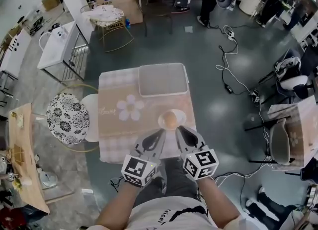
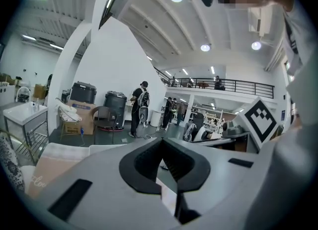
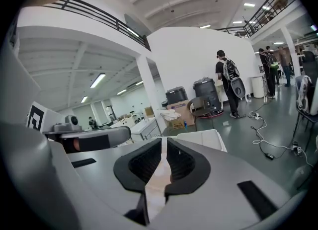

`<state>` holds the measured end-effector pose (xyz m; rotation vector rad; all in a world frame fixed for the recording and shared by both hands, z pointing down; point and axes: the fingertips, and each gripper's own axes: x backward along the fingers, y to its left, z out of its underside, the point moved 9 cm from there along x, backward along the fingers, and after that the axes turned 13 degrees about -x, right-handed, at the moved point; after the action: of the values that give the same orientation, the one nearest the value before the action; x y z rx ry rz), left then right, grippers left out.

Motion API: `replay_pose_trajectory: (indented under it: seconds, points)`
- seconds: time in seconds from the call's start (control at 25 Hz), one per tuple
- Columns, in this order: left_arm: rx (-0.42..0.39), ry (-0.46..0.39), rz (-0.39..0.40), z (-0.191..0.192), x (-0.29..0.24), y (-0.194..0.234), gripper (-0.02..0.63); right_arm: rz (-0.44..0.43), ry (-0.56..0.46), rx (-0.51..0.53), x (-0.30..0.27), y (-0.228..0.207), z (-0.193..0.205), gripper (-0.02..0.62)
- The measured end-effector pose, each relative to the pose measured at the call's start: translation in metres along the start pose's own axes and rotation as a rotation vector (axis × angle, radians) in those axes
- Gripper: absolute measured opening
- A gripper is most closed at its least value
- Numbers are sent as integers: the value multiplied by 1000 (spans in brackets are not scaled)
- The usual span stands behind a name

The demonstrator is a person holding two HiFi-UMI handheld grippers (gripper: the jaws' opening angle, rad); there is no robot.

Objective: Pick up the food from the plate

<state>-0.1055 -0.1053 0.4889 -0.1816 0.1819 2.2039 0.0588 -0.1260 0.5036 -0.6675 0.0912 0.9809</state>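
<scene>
A round orange-brown piece of food (image 1: 169, 119) lies on a small white plate (image 1: 180, 115) at the near right of the table (image 1: 114, 124). Both grippers hover just short of the plate on its near side. My left gripper (image 1: 160, 133) points at the plate's left edge, and its jaws meet at the tips with nothing between them (image 2: 162, 142). On the plate's near right my right gripper (image 1: 179, 130) is shut and empty too (image 3: 164, 142). Only a strip of tablecloth shows through the slit between its jaws.
A grey tray (image 1: 163, 79) sits at the table's far side. A chair with a black-and-white flowered cushion (image 1: 68, 118) and a white stool (image 1: 90, 117) stand at the left. Cables (image 1: 228, 70) trail over the floor at the right. People stand far off.
</scene>
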Motion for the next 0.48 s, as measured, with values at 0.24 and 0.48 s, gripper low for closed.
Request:
replay_pose_trajectory:
  seconds: [0.24,0.48]
  points:
    - [50,46,-27,31,-36,22,5,38,88,-27,-43,-41,23,26]
    - [83,98,-25,68,-61,36,5,76,178,-18,-81,-71,52,140]
